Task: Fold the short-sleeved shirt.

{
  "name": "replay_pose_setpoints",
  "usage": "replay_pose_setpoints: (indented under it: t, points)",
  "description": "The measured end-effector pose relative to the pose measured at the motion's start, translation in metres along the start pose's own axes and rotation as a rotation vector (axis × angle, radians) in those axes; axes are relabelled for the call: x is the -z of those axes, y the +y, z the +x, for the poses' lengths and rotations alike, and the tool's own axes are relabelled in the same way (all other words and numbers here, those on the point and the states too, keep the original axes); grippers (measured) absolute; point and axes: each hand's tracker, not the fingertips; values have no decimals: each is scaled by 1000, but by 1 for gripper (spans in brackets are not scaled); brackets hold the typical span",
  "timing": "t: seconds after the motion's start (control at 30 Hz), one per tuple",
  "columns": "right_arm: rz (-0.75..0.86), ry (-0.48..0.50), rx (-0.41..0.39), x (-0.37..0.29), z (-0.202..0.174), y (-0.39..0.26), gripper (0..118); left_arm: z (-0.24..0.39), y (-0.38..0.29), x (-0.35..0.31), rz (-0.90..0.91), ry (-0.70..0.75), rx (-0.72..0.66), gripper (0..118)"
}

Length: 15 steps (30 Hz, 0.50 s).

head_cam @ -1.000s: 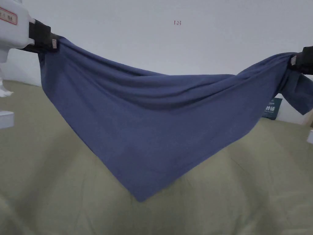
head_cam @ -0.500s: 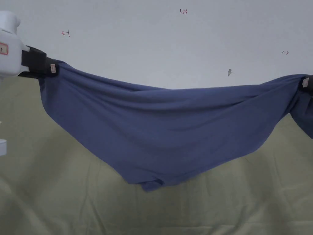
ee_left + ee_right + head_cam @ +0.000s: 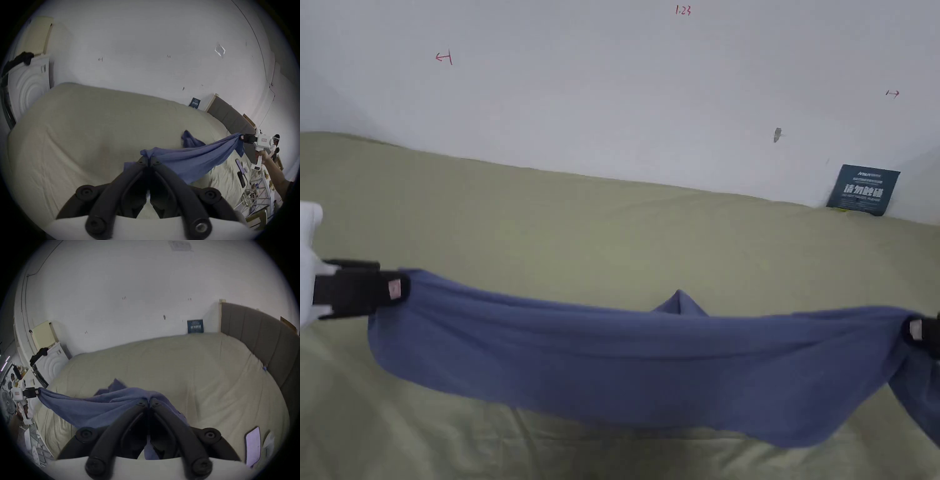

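A white wall (image 3: pixel 612 94) backs the bed (image 3: pixel 581 219) with its olive cover, flanked by a grey headboard (image 3: pixel 259 331); a dark card (image 3: pixel 862 189) leans against the wall. The blue shirt (image 3: pixel 650 369) hangs stretched and sagging low over the bed, a corner touching the cover; left hand-held gripper (image 3: pixel 394 289) and right hand-held gripper (image 3: pixel 149 400) each clamp one end.

Olive-green bed (image 3: pixel 581 212), blue shirt's (image 3: pixel 650 375) lower part and phone (image 3: pixel 253 446) on it.
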Motion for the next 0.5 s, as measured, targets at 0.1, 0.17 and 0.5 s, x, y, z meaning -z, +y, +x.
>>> replay_pose_setpoints:
  t: [0.1, 0.17, 0.5]
  points:
    - [-38, 10, 14, -11, 3, -32, 2, -7, -34, -8, -52, -15, -32, 0]
    - [-68, 22, 34, -20, 5, -52, 2, -10, -58, -16, -87, -21, -47, 0]
    - [-189, -6, 48, -55, 12, -126, 2, -13, -141, -44, -183, -71, -102, 0]
